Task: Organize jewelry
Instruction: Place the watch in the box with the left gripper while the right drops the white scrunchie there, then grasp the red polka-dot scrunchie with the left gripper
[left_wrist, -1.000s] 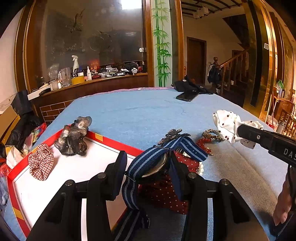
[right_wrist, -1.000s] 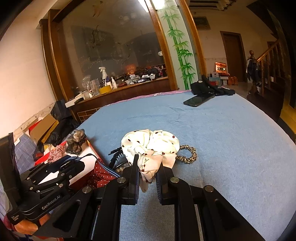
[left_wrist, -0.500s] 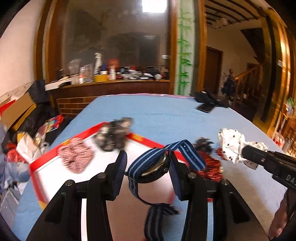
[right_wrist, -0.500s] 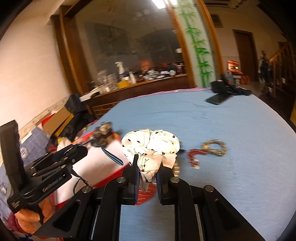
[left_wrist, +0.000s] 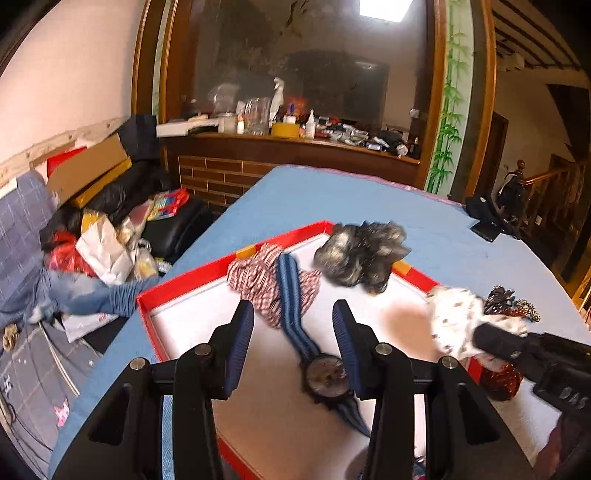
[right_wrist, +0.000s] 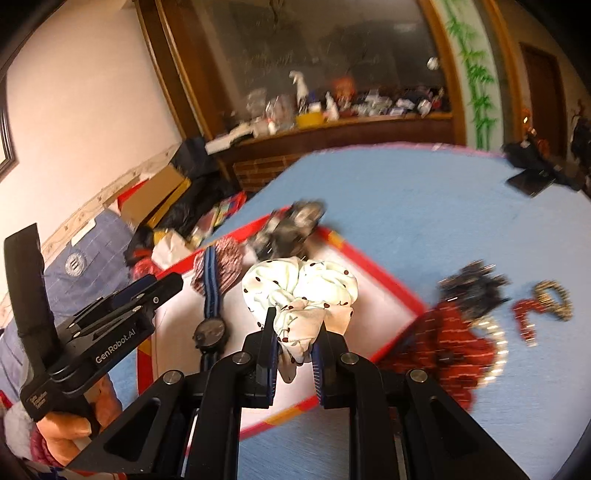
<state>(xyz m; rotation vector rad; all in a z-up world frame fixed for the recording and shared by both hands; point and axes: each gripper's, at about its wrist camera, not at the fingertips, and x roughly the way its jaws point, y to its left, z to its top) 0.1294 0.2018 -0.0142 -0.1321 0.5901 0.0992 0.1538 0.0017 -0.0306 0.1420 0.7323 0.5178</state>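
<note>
Since a second ago: watch (left_wrist: 325, 373) was clamped in the left gripper (left_wrist: 293, 347) over the pile on the blue cloth; at this moment it lay flat inside the red-edged tray (left_wrist: 177, 284) and both grippers had swung over toward the tray.
Left gripper: jaws stood wide with nothing between them, watch face sitting just beside the right pad (left_wrist: 345, 343).
Right gripper (right_wrist: 293, 354): pinched narrow on the white dotted scrunchie (right_wrist: 301, 291), hovering over the tray's near-right part.
Watch: case on the white floor of the tray, striped blue strap (left_wrist: 290, 291) running far and draped over the red checked scrunchie (left_wrist: 255, 280). My guess is a rigid case plus floppy fabric strap, so grab the case, the strap would just slide.
White scrunchie: soft, light, squashy, I'd say. Held by a fold at its near edge, most of it bulging out beyond the pads; fine for a drop, might cling to the pads.
Also in tray: dark mottled scrunchie (left_wrist: 360, 254) at the far corner.
Left on the cloth, right of tray: red dotted fabric piece (right_wrist: 448, 336) with a bead string, dark hair claw (right_wrist: 474, 286), red bracelet (right_wrist: 526, 317), gold-ish hair tie (right_wrist: 556, 299).
Writing: "GenRobot.AI" on the left gripper's side in the right view; "DAS" partly readable on the right gripper's body in the left view.
</note>
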